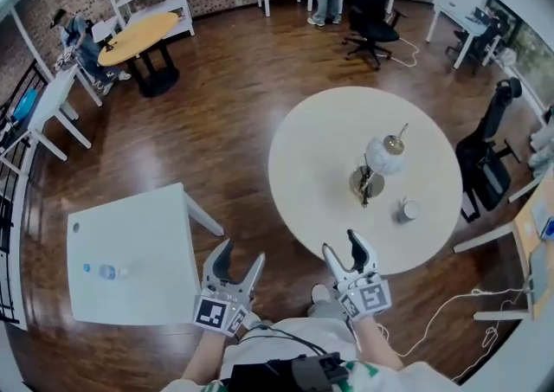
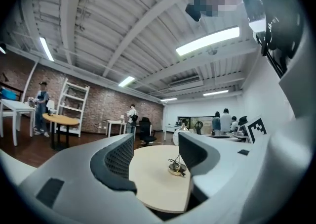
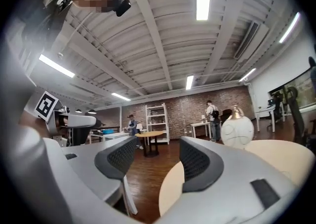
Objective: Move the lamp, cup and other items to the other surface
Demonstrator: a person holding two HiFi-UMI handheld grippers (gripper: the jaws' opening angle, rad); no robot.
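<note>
Fingers (image 3: 195, 161): left gripper (image 1: 242, 253), right gripper (image 1: 343, 245) parted, empty. Hazard: a careless nudge could topple the lamp (image 1: 384, 157) onto the cup (image 1: 407, 210) near-right of it.

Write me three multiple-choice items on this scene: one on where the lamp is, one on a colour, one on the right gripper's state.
1. Where does the lamp stand?
A. On the round table
B. On the square table
C. On the floor

2. What colour is the lamp's globe?
A. Red
B. White
C. Black

3. How is the right gripper?
A. Shut on the cup
B. Shut on the lamp
C. Open and empty

Answers:
1 A: its base rests near the round table's middle.
2 B: the globe looks white in both the head view and the right gripper view.
3 C: its jaws stand apart with nothing between them.
</note>
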